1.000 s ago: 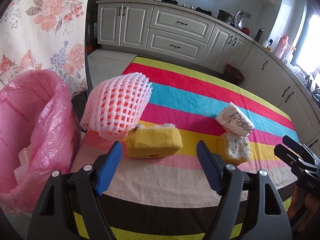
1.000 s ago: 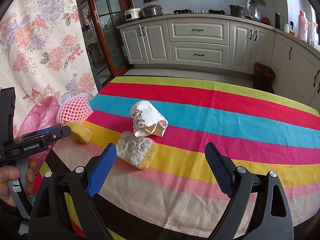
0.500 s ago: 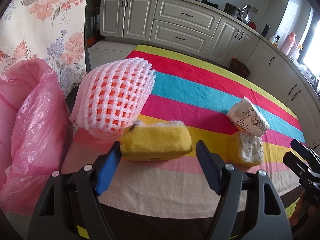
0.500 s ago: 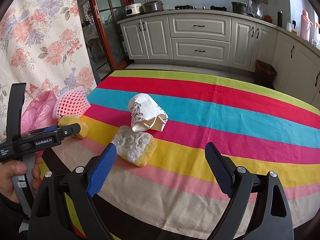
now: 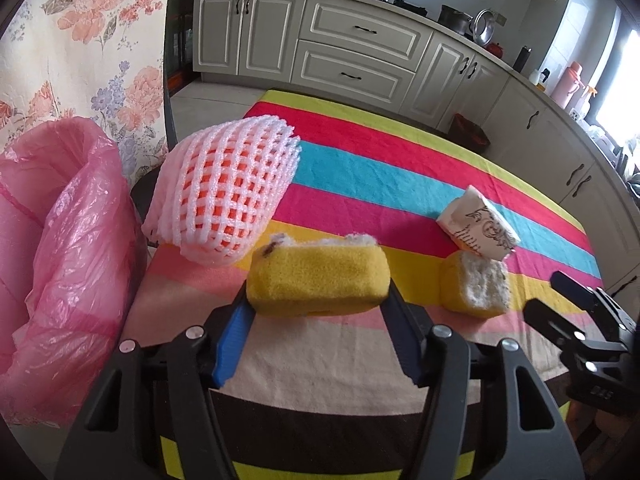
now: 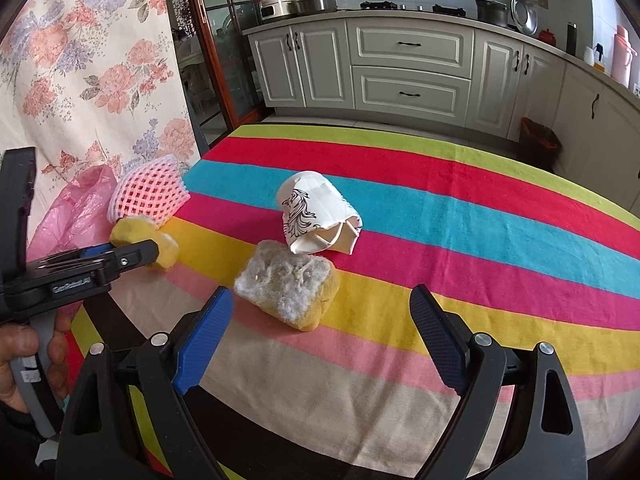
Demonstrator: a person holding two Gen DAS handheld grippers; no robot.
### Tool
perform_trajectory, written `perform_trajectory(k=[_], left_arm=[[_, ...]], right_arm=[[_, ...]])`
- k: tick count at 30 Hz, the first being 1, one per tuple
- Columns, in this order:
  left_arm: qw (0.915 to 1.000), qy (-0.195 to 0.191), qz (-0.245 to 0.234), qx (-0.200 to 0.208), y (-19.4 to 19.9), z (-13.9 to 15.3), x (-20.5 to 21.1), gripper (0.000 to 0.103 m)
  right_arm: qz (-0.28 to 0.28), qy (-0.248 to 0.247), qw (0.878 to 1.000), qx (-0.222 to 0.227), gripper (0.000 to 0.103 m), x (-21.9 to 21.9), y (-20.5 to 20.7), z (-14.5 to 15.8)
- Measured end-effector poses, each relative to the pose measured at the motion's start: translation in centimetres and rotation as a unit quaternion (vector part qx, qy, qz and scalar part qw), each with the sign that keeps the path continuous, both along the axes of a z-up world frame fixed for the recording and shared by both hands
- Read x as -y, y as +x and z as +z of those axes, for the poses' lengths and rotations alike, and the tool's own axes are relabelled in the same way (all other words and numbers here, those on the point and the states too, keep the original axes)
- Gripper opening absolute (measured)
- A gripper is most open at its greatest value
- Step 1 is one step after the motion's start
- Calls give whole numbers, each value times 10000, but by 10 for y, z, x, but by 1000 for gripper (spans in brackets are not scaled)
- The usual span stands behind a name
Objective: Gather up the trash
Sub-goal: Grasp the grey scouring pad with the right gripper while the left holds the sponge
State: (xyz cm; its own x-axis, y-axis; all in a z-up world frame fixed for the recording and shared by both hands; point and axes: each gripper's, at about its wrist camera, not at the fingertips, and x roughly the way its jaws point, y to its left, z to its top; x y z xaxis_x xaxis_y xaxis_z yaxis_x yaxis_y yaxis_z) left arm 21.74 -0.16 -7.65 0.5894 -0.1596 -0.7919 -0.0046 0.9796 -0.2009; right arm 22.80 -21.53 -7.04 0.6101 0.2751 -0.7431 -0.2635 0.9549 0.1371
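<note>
Left tool [image 5: 318, 306] grips yellow sponge [image 5: 318, 282]; right view adds hand [image 6: 24, 364].

The striped tablecloth [image 6: 460, 216] carries two yellow sponges [image 6: 290, 294], a crushed paper cup [image 6: 318, 214] and foam netting [image 6: 148, 194].

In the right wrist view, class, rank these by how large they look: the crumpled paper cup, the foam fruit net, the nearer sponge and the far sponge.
1. Nearer sponge and crumpled paper cup: too alike to rank, and nearness enlarges the sponge.
2. Foam fruit net.
3. Far sponge, part hidden by the left gripper.
</note>
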Motion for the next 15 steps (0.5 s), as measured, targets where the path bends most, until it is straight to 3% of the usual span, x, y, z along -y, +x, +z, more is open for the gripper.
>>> perform_trajectory(k=[15], left_arm=[[9994, -140, -29, 330, -31, 32, -15, 61]], right_arm=[[-230, -342, 9987, -305, 85, -40, 29, -19]])
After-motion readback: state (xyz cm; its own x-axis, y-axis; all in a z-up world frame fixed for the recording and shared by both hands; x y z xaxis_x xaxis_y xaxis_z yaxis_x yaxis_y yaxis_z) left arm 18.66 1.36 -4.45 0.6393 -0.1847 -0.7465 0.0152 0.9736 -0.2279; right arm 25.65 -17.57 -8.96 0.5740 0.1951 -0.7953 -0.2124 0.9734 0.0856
